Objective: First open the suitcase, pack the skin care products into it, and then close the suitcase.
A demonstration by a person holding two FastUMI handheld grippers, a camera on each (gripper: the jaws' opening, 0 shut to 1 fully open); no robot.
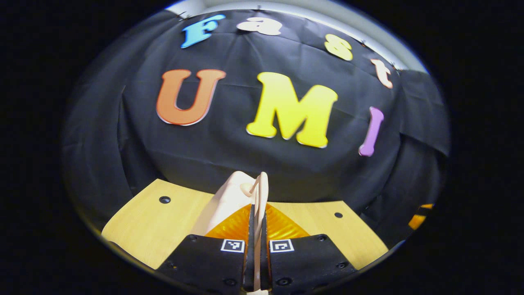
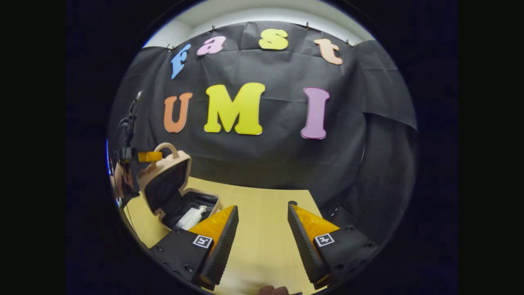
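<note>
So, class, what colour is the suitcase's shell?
Pale beige suitcase, black inside; the right gripper view shows it best.

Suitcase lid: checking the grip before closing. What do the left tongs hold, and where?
The left tongs pinch the beige hard-shell suitcase's raised lid by its thin edge.

pale wooden table [image 2: 262, 221] bears an open suitcase [image 2: 172, 188].
</note>
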